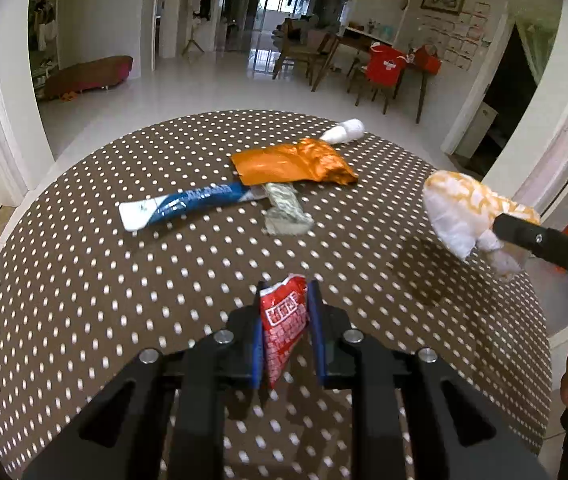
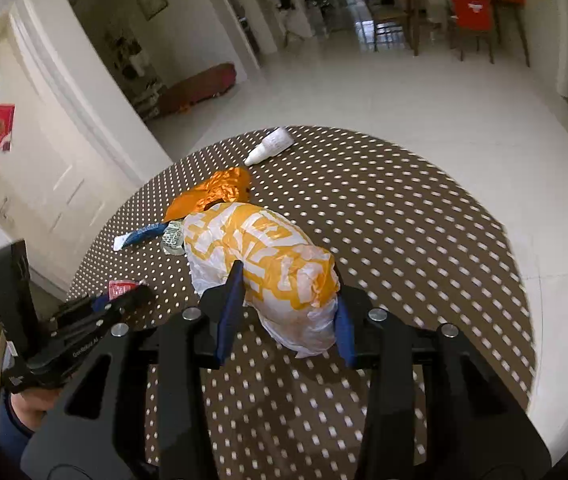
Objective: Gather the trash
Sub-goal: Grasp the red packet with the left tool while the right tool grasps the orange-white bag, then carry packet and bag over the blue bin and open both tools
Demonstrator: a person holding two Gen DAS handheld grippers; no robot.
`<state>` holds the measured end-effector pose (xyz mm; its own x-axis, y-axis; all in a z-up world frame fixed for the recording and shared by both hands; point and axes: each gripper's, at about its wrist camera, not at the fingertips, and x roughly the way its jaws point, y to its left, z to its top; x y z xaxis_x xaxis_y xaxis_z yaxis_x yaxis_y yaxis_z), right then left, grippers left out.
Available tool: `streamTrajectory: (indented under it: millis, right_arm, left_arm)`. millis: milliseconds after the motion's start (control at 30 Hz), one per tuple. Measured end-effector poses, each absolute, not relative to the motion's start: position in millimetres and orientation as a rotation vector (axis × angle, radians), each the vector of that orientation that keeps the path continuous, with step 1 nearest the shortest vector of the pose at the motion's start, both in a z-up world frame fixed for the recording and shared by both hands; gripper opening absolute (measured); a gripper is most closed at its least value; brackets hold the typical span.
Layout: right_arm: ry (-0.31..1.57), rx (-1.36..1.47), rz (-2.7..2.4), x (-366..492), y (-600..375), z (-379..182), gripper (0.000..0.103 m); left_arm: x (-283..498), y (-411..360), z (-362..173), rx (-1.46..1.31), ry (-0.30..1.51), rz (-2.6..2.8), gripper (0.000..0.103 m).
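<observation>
- We have the red packet (image 1: 284,328) standing between the pads of the left gripper (image 1: 286,332), jaws narrow and pressing on it. The hold looks to be on a thin, slippery wrapper, so it could slide out if we swing the hand fast.
- The white and yellow plastic bag (image 2: 259,268) sits between the pads of the right gripper (image 2: 284,316), jaws partly closed around its bunched end. From the left wrist view it hangs clear of the table (image 1: 83,320). Soft plastic gives under the pads, so the bag may sag or pull free.
- If the bag is meant to take the trash, its mouth looks pinched shut, and we judge the packet could miss it and drop.
- Further out, the orange wrapper (image 1: 296,160), the blue and white tube (image 1: 179,204), the silver foil piece (image 1: 286,212) and the small white bottle (image 1: 344,131) lie on the table, uncollected.
- The orange wrapper overlaps the tube and the foil, so grabbing one could drag the others toward the edge.
</observation>
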<state>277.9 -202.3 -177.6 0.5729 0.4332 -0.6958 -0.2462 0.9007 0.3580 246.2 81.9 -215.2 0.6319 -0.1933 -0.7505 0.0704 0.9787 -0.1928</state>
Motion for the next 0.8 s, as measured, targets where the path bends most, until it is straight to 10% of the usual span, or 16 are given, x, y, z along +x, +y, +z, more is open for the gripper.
streamTrajectory:
  millis: [800]
  right_arm:
    - [0.589,0.391,0.159,166,-370,-87,0.039]
  left_arm:
    - [191,-86,-112,-0.008,0.661,-0.435,0.018]
